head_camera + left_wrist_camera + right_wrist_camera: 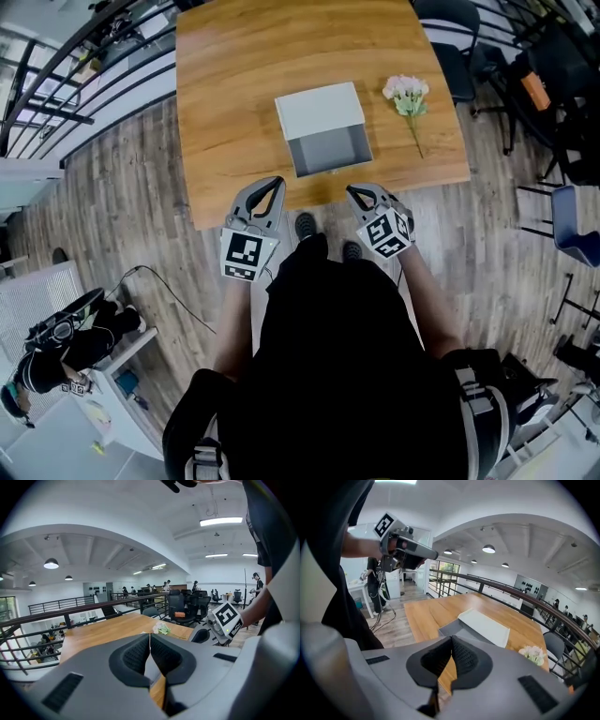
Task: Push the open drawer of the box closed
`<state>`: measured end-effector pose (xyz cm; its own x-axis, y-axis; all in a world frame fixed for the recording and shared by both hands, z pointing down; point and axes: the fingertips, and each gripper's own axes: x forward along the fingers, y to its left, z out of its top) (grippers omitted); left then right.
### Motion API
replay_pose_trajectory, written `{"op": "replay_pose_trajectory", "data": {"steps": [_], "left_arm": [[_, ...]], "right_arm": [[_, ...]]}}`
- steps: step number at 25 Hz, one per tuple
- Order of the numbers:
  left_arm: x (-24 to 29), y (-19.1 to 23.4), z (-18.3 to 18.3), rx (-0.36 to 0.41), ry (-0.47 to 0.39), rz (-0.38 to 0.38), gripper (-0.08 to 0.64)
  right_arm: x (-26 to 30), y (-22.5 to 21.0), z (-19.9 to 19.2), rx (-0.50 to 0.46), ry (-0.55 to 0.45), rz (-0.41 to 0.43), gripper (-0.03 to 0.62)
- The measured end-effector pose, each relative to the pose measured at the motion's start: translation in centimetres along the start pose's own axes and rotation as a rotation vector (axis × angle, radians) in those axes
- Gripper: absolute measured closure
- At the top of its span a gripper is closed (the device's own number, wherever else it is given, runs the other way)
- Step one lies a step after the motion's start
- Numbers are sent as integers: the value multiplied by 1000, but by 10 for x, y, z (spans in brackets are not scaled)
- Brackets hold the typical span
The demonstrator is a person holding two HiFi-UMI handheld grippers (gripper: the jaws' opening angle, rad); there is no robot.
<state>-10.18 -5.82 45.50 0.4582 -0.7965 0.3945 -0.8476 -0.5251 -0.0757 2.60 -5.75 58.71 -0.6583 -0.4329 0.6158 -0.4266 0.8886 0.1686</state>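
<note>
A white box (320,110) stands on the wooden table (225,112), and its grey drawer (330,152) is pulled out toward the near edge. The box (485,626) and drawer front (449,629) also show in the right gripper view beyond the jaws. My left gripper (268,183) hovers at the table's near edge, left of the drawer, jaws closed and empty. My right gripper (357,193) hangs just below and right of the drawer front, also shut on nothing. Neither touches the drawer. In their own views the left gripper (149,637) and right gripper (452,640) have their tips together.
A small bunch of pale pink flowers (407,97) lies on the table right of the box. Black office chairs (469,56) stand at the right, a railing (84,84) runs along the left, and a white desk with cables (84,375) sits at lower left.
</note>
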Motion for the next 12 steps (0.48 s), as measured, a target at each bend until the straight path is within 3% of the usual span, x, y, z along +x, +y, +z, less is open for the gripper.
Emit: {"op": "replay_pose_trajectory", "data": {"steps": [12], "left_arm": [[21,56,-3,39,-17,-102,535]], "right_arm": [[68,3,-42,190,137,-45,565]]}}
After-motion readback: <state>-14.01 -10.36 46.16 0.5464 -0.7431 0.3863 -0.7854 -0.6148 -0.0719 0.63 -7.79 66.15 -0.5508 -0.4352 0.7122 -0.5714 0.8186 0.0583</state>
